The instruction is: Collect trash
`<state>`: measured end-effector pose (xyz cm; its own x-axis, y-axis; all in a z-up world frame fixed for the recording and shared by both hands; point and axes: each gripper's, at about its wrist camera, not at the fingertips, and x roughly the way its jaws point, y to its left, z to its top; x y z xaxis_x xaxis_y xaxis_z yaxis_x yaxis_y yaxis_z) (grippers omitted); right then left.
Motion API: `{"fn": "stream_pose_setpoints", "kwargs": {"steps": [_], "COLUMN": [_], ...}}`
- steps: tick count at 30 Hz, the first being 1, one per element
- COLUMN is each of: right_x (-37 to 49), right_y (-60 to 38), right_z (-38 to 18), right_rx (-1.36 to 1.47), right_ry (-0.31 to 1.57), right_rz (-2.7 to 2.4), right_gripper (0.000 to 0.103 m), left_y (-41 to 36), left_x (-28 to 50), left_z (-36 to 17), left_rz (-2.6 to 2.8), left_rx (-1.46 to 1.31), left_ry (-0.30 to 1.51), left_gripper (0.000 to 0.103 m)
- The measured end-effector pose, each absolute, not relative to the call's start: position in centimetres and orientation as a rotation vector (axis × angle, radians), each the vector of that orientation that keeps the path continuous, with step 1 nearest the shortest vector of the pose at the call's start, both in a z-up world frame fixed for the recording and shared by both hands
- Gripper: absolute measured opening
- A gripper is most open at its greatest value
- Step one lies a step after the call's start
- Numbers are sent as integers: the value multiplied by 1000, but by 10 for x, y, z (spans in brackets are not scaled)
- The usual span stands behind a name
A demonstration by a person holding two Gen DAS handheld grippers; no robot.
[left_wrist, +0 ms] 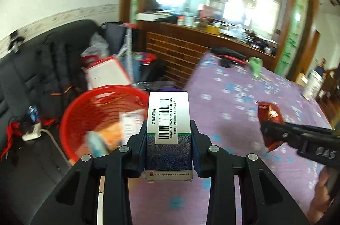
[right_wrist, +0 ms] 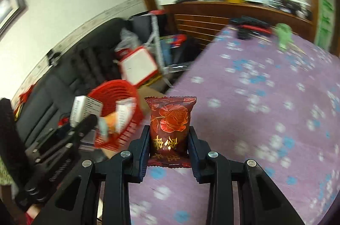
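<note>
While both grippers hung over the near edge of the purple floral tablecloth (left_wrist: 244, 97), each carried one piece of trash. Clamped between the pads of the left gripper (left_wrist: 169, 135) stood a white-and-blue medicine box (left_wrist: 169, 129) (barcode face upward), upright, just right of the red basket (left_wrist: 85, 110) that sat on the dark floor beside the table. Paper scraps and packets lay inside that basket. Closed on a dark red snack packet (right_wrist: 170, 125) printed with a rose, the right gripper (right_wrist: 169, 140) held it upright above the cloth. A black sofa (left_wrist: 31, 76) stood behind the basket.
</note>
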<state>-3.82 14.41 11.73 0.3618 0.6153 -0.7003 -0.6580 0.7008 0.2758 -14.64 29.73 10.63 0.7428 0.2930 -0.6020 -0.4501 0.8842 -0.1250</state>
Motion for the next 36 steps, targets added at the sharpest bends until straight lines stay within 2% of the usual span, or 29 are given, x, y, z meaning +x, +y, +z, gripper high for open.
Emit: {"fn": "stream_pose_setpoints", "kwargs": {"steps": [11, 12, 13, 14, 19, 20, 23, 29, 36], "right_x": [-38, -36, -35, -32, -33, -36, -51, -84, -122], "right_y": [277, 285, 291, 294, 270, 258, 224, 159, 92], "right_z": [108, 104, 103, 101, 105, 107, 111, 106, 92], "right_rx": [-130, -141, -152, -158, -126, -123, -161, -243, -297], "right_ry": [919, 919, 917, 915, 880, 864, 794, 679, 605], "right_rz": [957, 960, 949, 931, 917, 912, 863, 735, 584], "right_gripper": [39, 42, 51, 55, 57, 64, 83, 93, 96], "left_y": [388, 391, 395, 398, 397, 394, 373, 309, 263], "left_x": [-148, -148, -149, -150, -164, -168, -182, -202, -216], "left_z": [76, 74, 72, 70, 69, 70, 75, 75, 75], "left_rz": [534, 538, 543, 552, 592, 610, 637, 684, 702], "left_rx": [-365, -369, -380, -391, -386, -386, -374, -226, -185], "left_ry": [663, 663, 659, 656, 626, 617, 558, 521, 536], "left_gripper": [33, 42, 52, 66, 70, 73, 93, 100, 100]}}
